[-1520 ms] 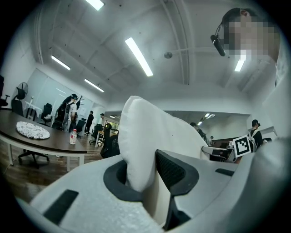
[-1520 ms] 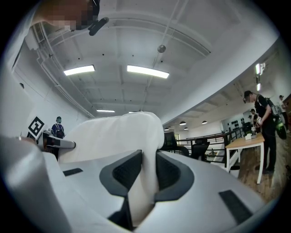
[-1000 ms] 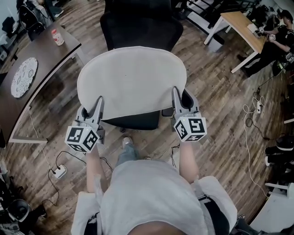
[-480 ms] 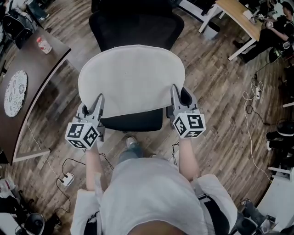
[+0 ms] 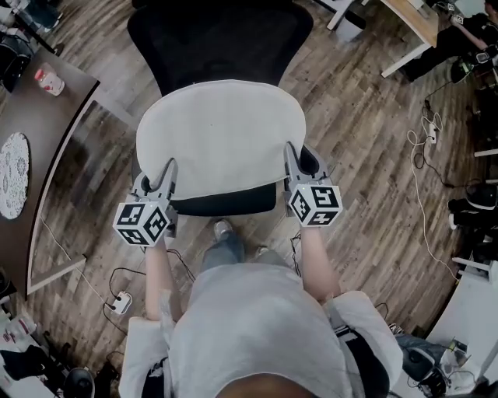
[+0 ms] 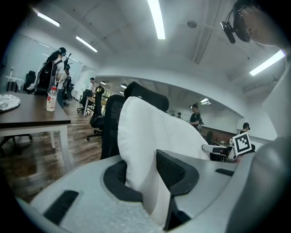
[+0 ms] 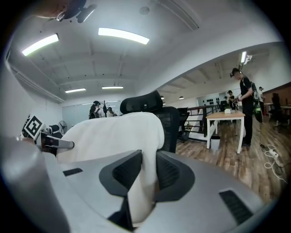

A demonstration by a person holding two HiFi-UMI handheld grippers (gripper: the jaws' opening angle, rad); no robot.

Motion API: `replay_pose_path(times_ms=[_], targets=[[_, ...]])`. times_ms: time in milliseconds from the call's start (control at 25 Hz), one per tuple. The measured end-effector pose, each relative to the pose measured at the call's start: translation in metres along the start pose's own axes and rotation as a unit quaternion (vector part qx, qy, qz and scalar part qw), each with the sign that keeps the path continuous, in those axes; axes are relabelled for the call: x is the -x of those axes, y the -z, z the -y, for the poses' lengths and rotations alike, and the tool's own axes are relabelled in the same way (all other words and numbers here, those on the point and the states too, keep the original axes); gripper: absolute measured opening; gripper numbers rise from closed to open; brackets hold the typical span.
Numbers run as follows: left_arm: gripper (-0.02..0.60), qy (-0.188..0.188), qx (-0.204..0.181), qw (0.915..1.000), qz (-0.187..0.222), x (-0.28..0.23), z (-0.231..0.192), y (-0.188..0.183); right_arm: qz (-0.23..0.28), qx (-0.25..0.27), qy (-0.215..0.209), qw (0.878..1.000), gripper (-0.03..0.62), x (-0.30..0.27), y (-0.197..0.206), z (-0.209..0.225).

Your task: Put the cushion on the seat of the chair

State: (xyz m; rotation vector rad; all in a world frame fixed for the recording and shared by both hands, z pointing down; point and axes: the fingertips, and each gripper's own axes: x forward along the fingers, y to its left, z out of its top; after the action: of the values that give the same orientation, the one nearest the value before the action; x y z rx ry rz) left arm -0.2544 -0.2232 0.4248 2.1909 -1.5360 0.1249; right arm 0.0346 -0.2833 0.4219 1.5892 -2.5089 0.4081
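Note:
A round white cushion (image 5: pixel 222 138) is held level over the black office chair (image 5: pixel 218 43), covering most of its seat (image 5: pixel 229 202). My left gripper (image 5: pixel 167 172) is shut on the cushion's left edge, and my right gripper (image 5: pixel 289 155) is shut on its right edge. In the left gripper view the white cushion (image 6: pixel 150 136) is pinched between the dark pads (image 6: pixel 175 170) of the left gripper (image 6: pixel 143 175). The right gripper view shows the cushion (image 7: pixel 113 134) squeezed between the jaws of the right gripper (image 7: pixel 145 175), with the chair back (image 7: pixel 170 120) behind it. A strip of the seat's front shows below the cushion.
A dark table (image 5: pixel 39 148) with a patterned plate (image 5: pixel 12 175) and a bottle (image 5: pixel 48 79) stands at the left. A wooden desk (image 5: pixel 416 23) with a person (image 5: pixel 467 35) beside it is at the upper right. Cables and a power strip (image 5: pixel 118 301) lie on the wooden floor.
Both grippers have carried the cushion forward and down toward the chair. The chair's back now shows more fully beyond the cushion, and less of the seat's front edge is uncovered.

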Motion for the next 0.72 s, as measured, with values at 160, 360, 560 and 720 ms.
replay_pose_path(times_ms=[160,360,560,720], targets=[[0.087,0.001,0.015,0.9994,-0.033,-0.016,-0.016,0.024,-0.035,-0.014,0.012,0.999,0.066,-0.014,0.030,0.004],[0.087,0.000,0.029,0.9968,-0.074,-0.037,-0.035,0.057,-0.081,-0.029,0.025,0.996,0.066,-0.031,0.071,0.009],[0.087,-0.007,0.039,0.9929,-0.112,-0.052,-0.051,0.093,-0.123,-0.046,0.036,0.991,0.066,-0.044,0.114,0.014],[0.087,-0.010,0.054,0.9884,-0.141,-0.062,-0.064,0.125,-0.155,-0.060,0.044,0.985,0.066,-0.053,0.149,0.016]])
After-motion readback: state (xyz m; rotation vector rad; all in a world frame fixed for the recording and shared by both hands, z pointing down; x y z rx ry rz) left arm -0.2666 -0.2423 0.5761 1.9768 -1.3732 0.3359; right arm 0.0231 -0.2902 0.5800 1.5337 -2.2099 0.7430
